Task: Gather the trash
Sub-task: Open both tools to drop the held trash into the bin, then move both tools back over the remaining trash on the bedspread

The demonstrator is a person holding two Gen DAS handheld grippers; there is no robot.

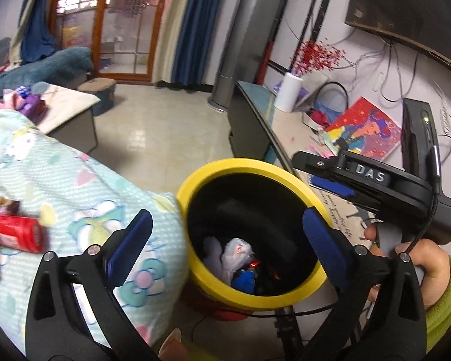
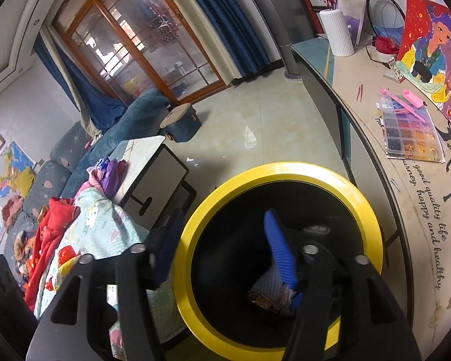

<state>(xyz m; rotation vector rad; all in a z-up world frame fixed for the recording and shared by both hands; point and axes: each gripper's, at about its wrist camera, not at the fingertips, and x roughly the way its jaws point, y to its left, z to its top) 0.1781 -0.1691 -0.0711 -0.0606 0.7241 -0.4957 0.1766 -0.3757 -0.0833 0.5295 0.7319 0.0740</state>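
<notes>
A yellow-rimmed black trash bin [image 1: 222, 167] stands between a bed and a long table; it also shows in the right wrist view [image 2: 285, 170]. Crumpled white, blue and red wrappers [image 1: 236, 254] lie at its bottom, and they show in the right wrist view as well [image 2: 270, 293]. My left gripper [image 1: 228, 246] is open and empty above the bin's mouth. My right gripper [image 2: 222, 249] is open and empty over the bin's left rim; its body shows in the left wrist view [image 1: 372, 180]. A red cylindrical package [image 1: 15, 233] lies on the patterned bedcover [image 1: 84, 180].
The long table [image 2: 421, 204] at the right holds a white vase [image 2: 339, 33], a colourful painting [image 2: 433, 54] and a bead box [image 2: 412, 138]. A low white table [image 2: 147, 162], a blue sofa [image 2: 126, 126] and a stool [image 2: 180, 120] stand across the tiled floor.
</notes>
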